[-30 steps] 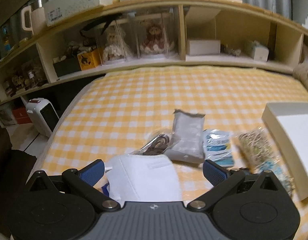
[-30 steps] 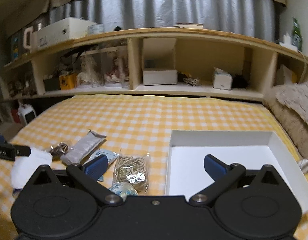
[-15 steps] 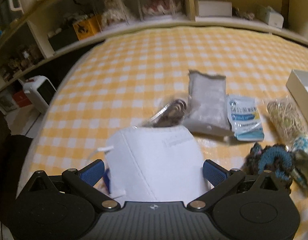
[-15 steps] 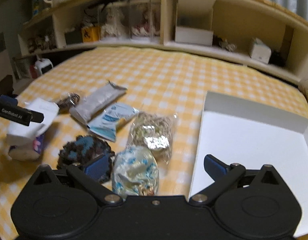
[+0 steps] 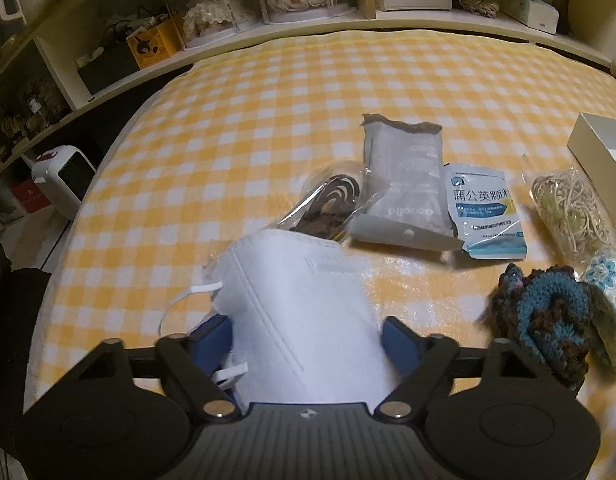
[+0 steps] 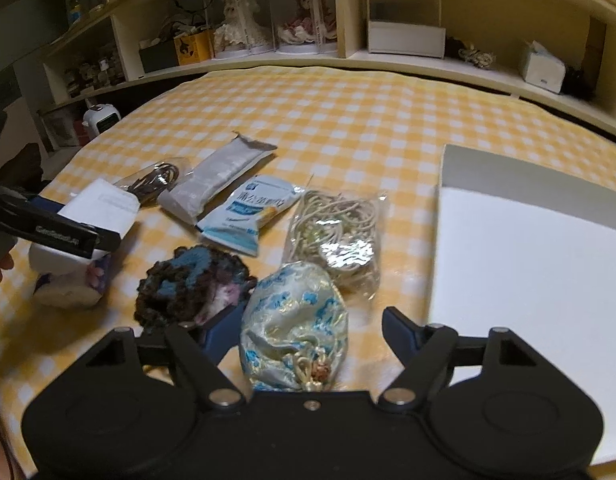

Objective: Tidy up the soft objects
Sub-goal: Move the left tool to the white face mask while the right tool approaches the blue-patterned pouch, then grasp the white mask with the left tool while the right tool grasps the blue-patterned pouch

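white mask (image 5: 304,304) between left claw (image 5: 308,342) fingers

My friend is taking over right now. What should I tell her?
Left gripper: jaws open around the white mask, not closed on it.
Right gripper: jaws open around the silk pouch.
Still on the blanket: crochet piece, blue sachet, grey pack, string bag.
White box holds nothing.
Left: everything goes in.

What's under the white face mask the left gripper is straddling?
In the right wrist view the white face mask lies on a floral-printed tissue pack. The left gripper hides the pack's top; anything beneath stays unseen.
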`<control>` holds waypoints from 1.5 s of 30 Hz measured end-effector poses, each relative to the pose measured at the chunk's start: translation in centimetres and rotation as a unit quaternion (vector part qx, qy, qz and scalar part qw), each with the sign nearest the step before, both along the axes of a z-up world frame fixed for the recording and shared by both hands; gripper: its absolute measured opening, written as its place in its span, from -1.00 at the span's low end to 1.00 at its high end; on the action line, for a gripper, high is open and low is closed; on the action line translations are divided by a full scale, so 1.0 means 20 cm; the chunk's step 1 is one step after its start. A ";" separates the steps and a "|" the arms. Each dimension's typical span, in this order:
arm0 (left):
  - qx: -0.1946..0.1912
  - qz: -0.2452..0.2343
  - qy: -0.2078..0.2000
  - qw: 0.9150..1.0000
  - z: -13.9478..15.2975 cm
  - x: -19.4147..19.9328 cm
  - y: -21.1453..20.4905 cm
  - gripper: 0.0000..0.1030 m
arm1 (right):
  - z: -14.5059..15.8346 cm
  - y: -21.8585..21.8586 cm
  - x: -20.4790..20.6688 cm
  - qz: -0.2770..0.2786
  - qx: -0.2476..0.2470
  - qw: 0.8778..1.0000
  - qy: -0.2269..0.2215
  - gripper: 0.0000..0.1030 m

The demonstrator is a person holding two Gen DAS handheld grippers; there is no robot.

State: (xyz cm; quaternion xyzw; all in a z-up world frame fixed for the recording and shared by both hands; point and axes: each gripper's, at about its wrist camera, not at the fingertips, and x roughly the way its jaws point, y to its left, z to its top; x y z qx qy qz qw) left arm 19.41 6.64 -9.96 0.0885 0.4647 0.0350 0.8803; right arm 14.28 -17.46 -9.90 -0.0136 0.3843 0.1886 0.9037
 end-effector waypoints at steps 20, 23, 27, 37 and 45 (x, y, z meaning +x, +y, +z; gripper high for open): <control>-0.076 0.000 -0.061 0.995 0.20 -0.07 0.06 -0.84 | -0.03 0.00 0.01 0.015 0.042 0.998 0.040 0.04; -0.089 0.000 -0.080 0.993 0.24 -0.10 0.07 -0.85 | 0.01 0.00 -0.01 0.015 0.046 0.999 0.021 -0.02; -0.097 0.000 -0.100 0.990 0.29 -0.14 0.09 -0.85 | 0.07 -0.02 -0.04 0.008 0.068 0.998 0.001 -0.05; -0.124 0.002 -0.143 0.982 0.40 -0.28 0.11 -0.85 | 0.15 -0.07 -0.08 -0.013 0.096 0.995 -0.023 -0.08; -0.146 -0.033 -0.176 0.973 0.50 -0.41 0.00 -0.84 | 0.23 -0.12 -0.16 -0.021 0.116 0.992 -0.045 -0.08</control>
